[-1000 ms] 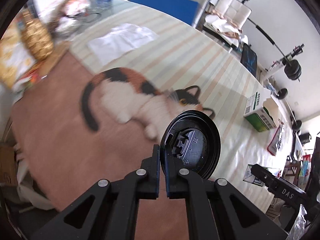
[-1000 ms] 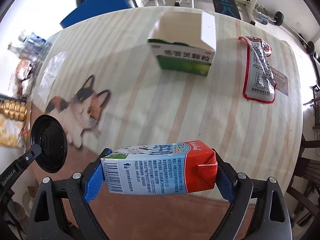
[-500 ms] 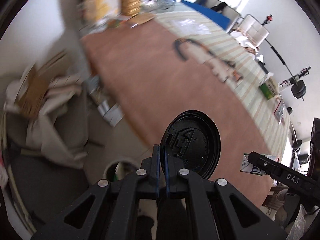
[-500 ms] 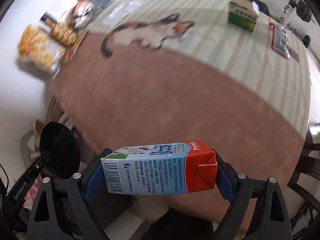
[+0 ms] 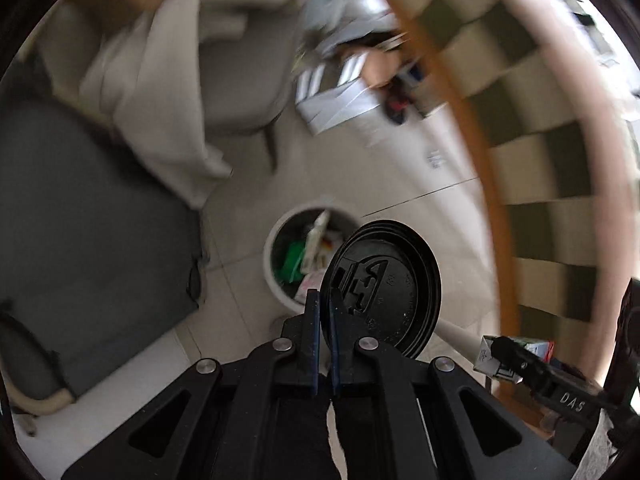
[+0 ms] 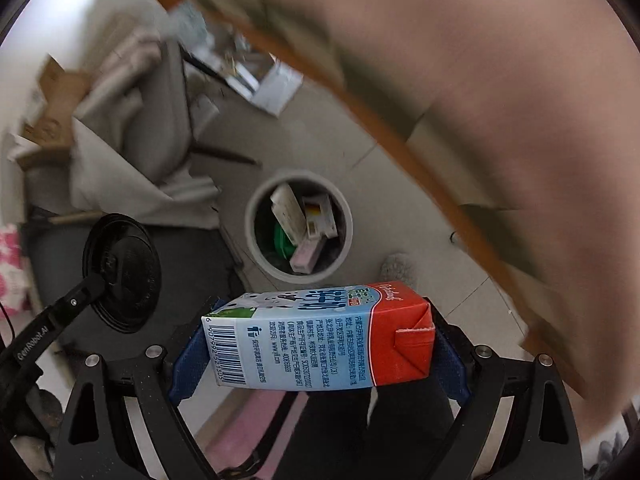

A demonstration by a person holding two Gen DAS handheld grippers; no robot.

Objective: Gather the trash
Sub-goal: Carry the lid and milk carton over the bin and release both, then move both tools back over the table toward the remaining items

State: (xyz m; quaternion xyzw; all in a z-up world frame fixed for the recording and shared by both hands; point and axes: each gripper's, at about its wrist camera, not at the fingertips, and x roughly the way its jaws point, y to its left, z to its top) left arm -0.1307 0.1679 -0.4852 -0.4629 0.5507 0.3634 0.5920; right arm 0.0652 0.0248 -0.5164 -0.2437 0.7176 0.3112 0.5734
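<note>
My left gripper (image 5: 325,304) is shut on the rim of a black plastic cup lid (image 5: 384,288) and holds it upright above the floor. The lid also shows in the right wrist view (image 6: 122,272). My right gripper (image 6: 320,344) is shut on a blue, white and red milk carton (image 6: 320,340) held crosswise; the carton also shows in the left wrist view (image 5: 486,356). A round grey trash bin (image 6: 256,240) stands on the floor below and ahead of both grippers, with several boxes and wrappers inside. The bin shows in the left wrist view (image 5: 270,248), partly behind the lid.
The table edge (image 6: 380,128) with its checked cloth (image 5: 532,92) runs along the right. A grey chair with pale fabric (image 5: 160,80) stands left of the bin. Papers and boxes (image 5: 340,100) lie on the tiled floor under the table. A dark mat (image 5: 80,220) lies at left.
Both grippers have swung from over the tabletop down past the table edge toward the floor. The trash bin is now in view below them. Both grips are unchanged.
</note>
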